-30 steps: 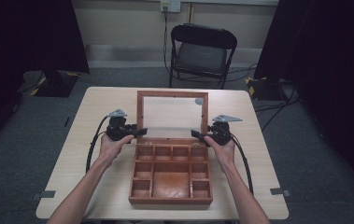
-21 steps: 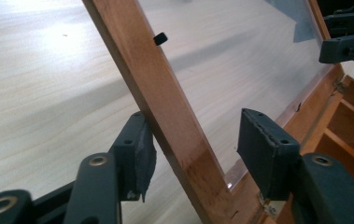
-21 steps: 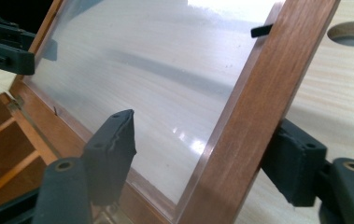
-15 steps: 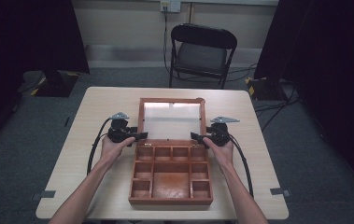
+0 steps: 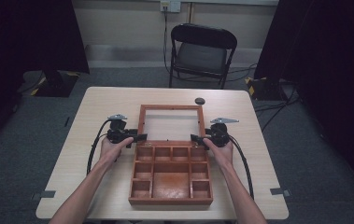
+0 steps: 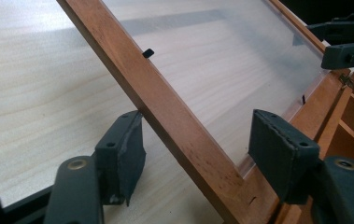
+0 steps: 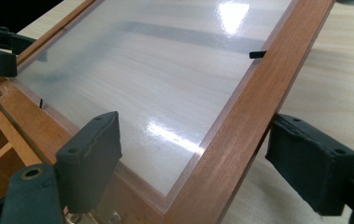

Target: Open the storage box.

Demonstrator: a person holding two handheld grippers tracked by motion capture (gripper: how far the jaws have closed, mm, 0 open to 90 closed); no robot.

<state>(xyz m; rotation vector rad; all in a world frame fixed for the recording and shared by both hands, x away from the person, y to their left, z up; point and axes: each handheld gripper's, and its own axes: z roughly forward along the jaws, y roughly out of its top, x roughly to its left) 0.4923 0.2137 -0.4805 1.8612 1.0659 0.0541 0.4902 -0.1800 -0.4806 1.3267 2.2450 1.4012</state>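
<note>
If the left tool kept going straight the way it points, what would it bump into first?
Probably the wooden side rail of the box lid, which already sits between the left tool's open jaws. Farther along that line is the right tool, though depth is hard to judge.

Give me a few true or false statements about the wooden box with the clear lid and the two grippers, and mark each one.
1. The wooden compartment box is open, its clear-panelled lid swung back. True.
2. The left gripper is clamped tight on the lid frame. False: its jaws, just opening, stand either side of the frame.
3. The right gripper straddles the lid's other side rail. True.
4. The box compartments hold small parts. False: they look empty.
5. A small dark round object lies inside the box. False: it lies on the light wooden table, beyond the lid.
</note>
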